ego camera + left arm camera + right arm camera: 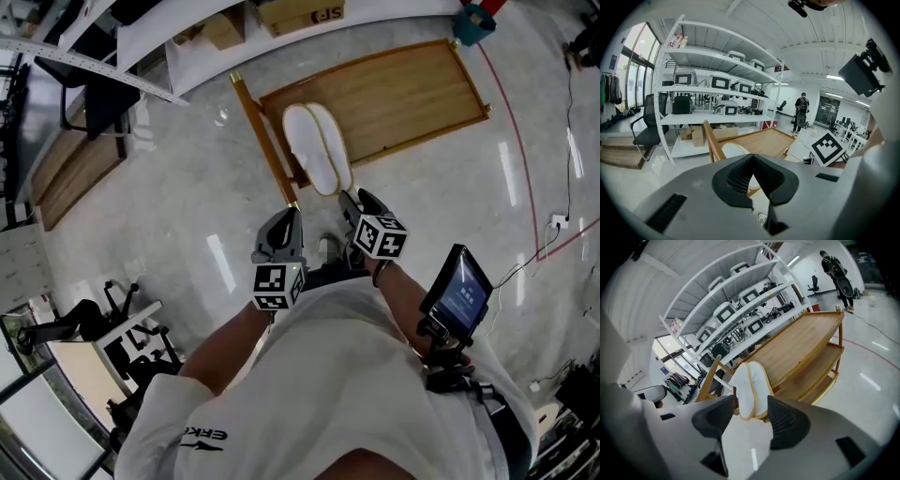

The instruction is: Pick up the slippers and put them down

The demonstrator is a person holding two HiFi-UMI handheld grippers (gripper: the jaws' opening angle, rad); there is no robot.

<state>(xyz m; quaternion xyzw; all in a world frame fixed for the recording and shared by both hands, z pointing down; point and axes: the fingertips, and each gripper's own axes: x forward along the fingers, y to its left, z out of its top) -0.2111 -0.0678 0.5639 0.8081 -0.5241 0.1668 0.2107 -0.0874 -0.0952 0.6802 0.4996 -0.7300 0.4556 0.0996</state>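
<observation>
While both grippers hang low before the wooden rack [403, 89], we note the slippers [317, 148] lying on its top board, ahead of the jaws.

We count two white slippers, side by side and touching, their near ends at the rack's front corner, just beside a slanted wooden rail [262, 141]. The right gripper [751, 400] has its jaws apart. The pair shows in the gap but sits beyond the tips, unpressed. The left gripper [752, 158] has its jaws together on nothing, with the slippers up ahead of it. We see two grippers and one rack. Pale glossy floor [187, 187] lies open left of the rail and around both grippers.
</observation>
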